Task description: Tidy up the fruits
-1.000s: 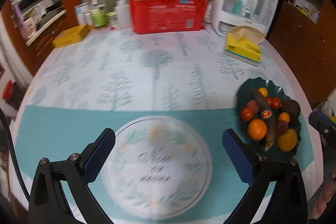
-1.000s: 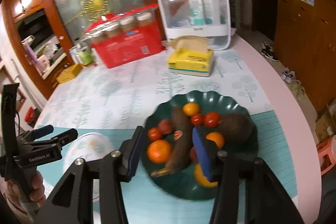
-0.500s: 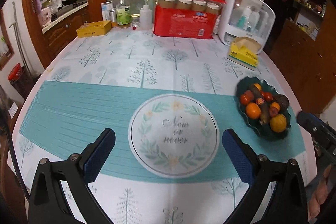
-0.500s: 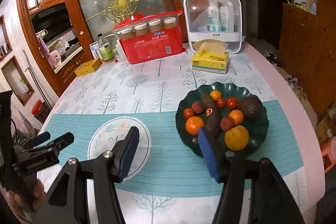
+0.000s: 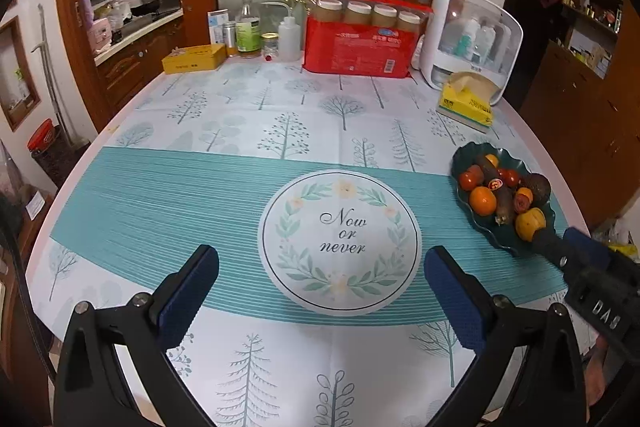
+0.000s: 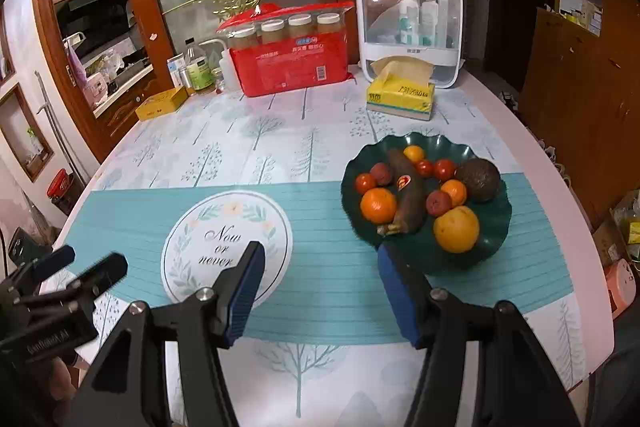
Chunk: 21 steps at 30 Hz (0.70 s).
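Note:
A dark green wavy plate (image 6: 494, 227) sits on the right of the table and holds several fruits: a large orange (image 6: 457, 229), a mandarin (image 6: 378, 205), an avocado (image 6: 478, 179), a long dark fruit with a sticker (image 6: 408, 191), and small red ones (image 6: 444, 169). My right gripper (image 6: 320, 249) is open and empty, hovering just in front of the plate's near-left rim. My left gripper (image 5: 320, 253) is open and empty over the printed circle. The plate (image 5: 472, 151) lies to its right, behind the right gripper (image 5: 560, 241). The left gripper (image 6: 86, 261) shows at the lower left of the right wrist view.
At the back stand a red pack of jars (image 5: 358, 43), a white storage box (image 5: 472, 47), a yellow tissue box (image 5: 466, 103), a yellow tin (image 5: 194, 58) and bottles (image 5: 248, 31). The "Now or never" circle (image 5: 340, 239) is print. The table's rounded edge (image 6: 560, 195) runs right of the plate.
Both grippers have drawn back from the table, so more of it shows. The right gripper's jaws stand wider than a second ago. The right gripper has come into the left wrist view.

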Tool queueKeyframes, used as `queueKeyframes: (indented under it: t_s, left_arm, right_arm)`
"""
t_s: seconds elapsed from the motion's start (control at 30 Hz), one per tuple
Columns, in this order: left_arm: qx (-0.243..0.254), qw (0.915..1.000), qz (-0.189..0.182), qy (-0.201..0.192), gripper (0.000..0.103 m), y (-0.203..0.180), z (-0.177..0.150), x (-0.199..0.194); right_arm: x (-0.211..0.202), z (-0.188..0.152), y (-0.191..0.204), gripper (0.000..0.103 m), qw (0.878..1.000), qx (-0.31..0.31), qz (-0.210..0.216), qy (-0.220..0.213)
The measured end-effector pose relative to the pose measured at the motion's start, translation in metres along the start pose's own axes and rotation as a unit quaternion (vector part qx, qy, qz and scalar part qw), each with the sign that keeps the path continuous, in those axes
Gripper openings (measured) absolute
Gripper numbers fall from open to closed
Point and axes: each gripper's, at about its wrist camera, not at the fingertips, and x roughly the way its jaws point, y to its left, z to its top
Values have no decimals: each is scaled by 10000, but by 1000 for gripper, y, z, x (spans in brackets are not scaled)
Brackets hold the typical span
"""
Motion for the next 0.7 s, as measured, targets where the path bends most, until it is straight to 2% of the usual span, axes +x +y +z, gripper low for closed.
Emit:
queueKeyframes:
  t_s: [0.17, 0.7]
  left_arm:
    - [-29, 10000, 65, -23, 102, 4, -3, -3]
    - [-50, 9998, 159, -113, 102, 7, -11, -12]
  right_arm:
    - [0, -5, 3, 59, 9999, 34, 67, 78]
    - [-17, -11, 13, 59, 9998, -91, -18, -163]
